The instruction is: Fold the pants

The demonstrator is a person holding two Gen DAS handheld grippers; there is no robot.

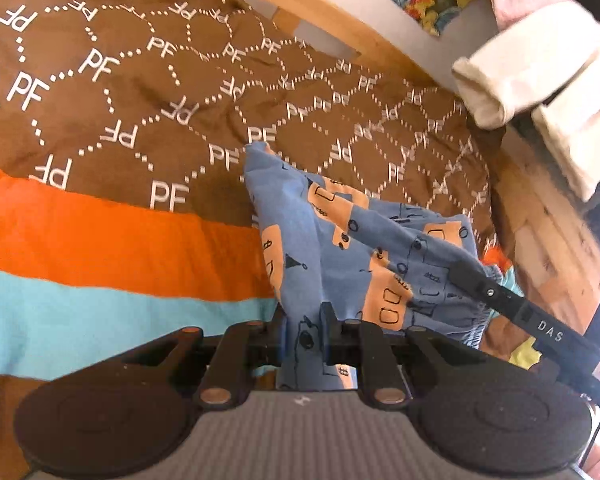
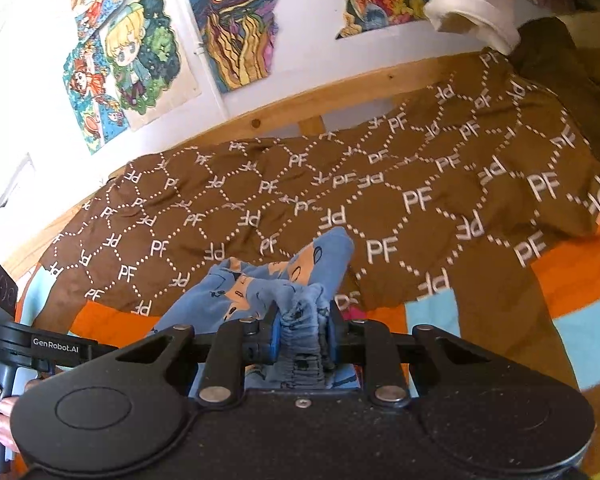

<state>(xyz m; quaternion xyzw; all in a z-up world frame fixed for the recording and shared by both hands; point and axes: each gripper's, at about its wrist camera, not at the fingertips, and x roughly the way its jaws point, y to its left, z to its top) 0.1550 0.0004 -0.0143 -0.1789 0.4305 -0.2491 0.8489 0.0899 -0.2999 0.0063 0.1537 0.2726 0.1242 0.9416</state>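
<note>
The left gripper (image 1: pixel 304 332) pinches a fold of the blue pants (image 1: pixel 352 240), which rise from its jaws and drape to the right over a brown blanket (image 1: pixel 140 80). The right gripper (image 2: pixel 300 338) is clamped on the gathered elastic waistband of the same pants (image 2: pixel 260 284), the rest of the cloth bunched just beyond its fingers. In the left wrist view the right gripper's black finger (image 1: pixel 512 304) shows at the right, closed on the pants' edge.

The blanket covers most of the bed, with an orange stripe (image 1: pixel 100 240) and a light blue stripe (image 1: pixel 100 312) at its near side. A wooden bed rail (image 2: pixel 340 92) runs along the far edge against a white wall (image 2: pixel 32 40). Colourful drawings (image 2: pixel 136 52) are stuck on that wall, cartoon figures at the left and a swirling picture further right. White cloth (image 1: pixel 540 76) hangs down at the far right.

No container is in view.

The blanket repeats the letters "PF" in white inside dotted diamonds. The right gripper's finger reads "DAS", and the left gripper's side arm (image 2: pixel 56 350), seen at the left of the right wrist view, reads "GenRobot.AI".
</note>
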